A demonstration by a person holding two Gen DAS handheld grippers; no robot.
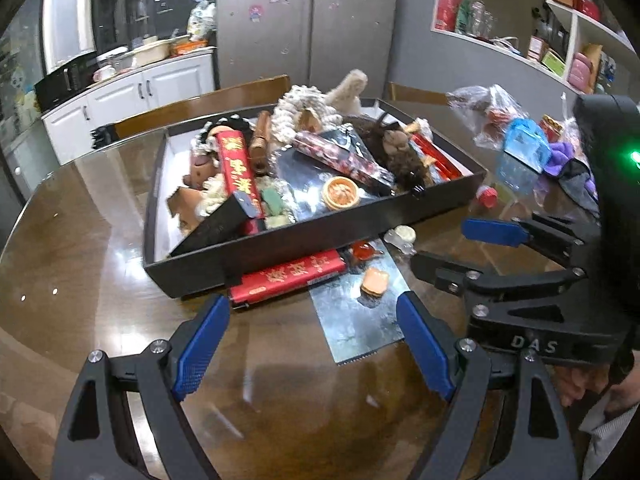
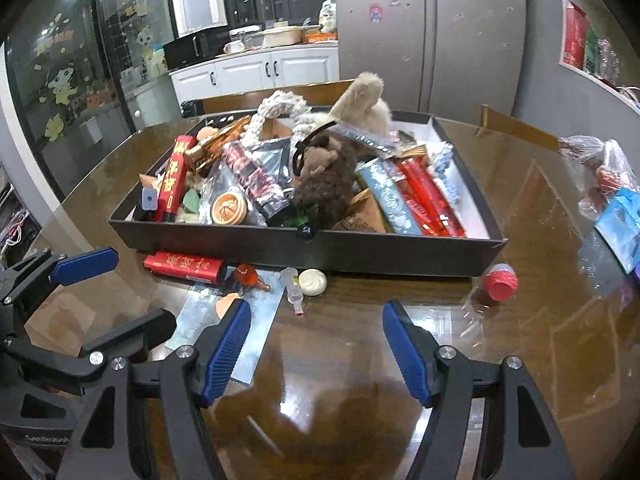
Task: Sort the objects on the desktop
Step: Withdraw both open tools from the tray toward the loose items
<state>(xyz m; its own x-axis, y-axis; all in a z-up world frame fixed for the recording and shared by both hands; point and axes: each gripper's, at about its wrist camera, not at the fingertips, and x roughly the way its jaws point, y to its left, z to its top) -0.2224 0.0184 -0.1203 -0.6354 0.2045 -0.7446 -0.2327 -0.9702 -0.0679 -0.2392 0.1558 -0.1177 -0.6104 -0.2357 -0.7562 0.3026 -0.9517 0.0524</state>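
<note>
A black tray (image 1: 280, 246) (image 2: 400, 254) heaped with toys, red boxes and rope sits mid-table. In front of it lie a red box (image 1: 288, 278) (image 2: 184, 266), a silver foil pouch (image 1: 352, 312) (image 2: 256, 320), a small burger toy (image 1: 375, 281), an orange-red toy (image 2: 248, 274), a white round piece (image 2: 313, 282) and a clear vial (image 2: 294, 288). A red-capped bottle (image 2: 498, 282) (image 1: 487, 196) lies to the right. My left gripper (image 1: 312, 344) is open and empty above the pouch. My right gripper (image 2: 316, 350) is open and empty, near the white piece; it also shows in the left wrist view (image 1: 452, 244).
Plastic bags with a blue packet (image 1: 520, 148) (image 2: 618, 216) and purple cloth (image 1: 560, 156) lie at the table's right. Wooden chair backs (image 1: 200, 104) stand behind the tray. The brown glass-topped table (image 2: 540, 320) curves away at the left. Kitchen cabinets and a fridge stand beyond.
</note>
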